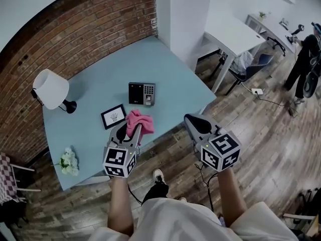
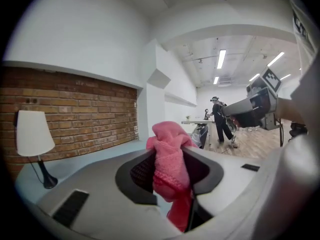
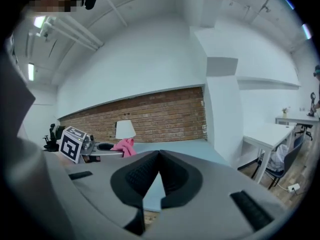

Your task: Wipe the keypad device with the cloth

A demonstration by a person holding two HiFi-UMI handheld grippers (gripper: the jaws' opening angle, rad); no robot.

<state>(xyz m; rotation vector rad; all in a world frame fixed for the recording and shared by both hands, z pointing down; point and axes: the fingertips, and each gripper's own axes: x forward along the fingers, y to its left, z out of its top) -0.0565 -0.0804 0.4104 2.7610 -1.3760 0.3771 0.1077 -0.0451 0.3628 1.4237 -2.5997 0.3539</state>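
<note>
A pale blue tabletop [image 1: 165,69] is set against a red brick wall [image 1: 75,39] beside a white square pillar [image 1: 183,14]. A brown wooden plank floor [image 1: 261,149] is seen around it; white desks [image 1: 235,34] are placed beyond.

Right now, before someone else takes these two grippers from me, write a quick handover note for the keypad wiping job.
Left gripper: shut on the fuzzy pink cloth, near the front edge of the light blue table.
Right gripper: shut and empty, out past the table edge over the wooden floor.
Black keypad device: on the table just beyond the cloth, with a gap between them.
Done: the cloth is in the grip.
Left: bring the cloth onto the device and wipe it. The right gripper could probably steady the device.
</note>
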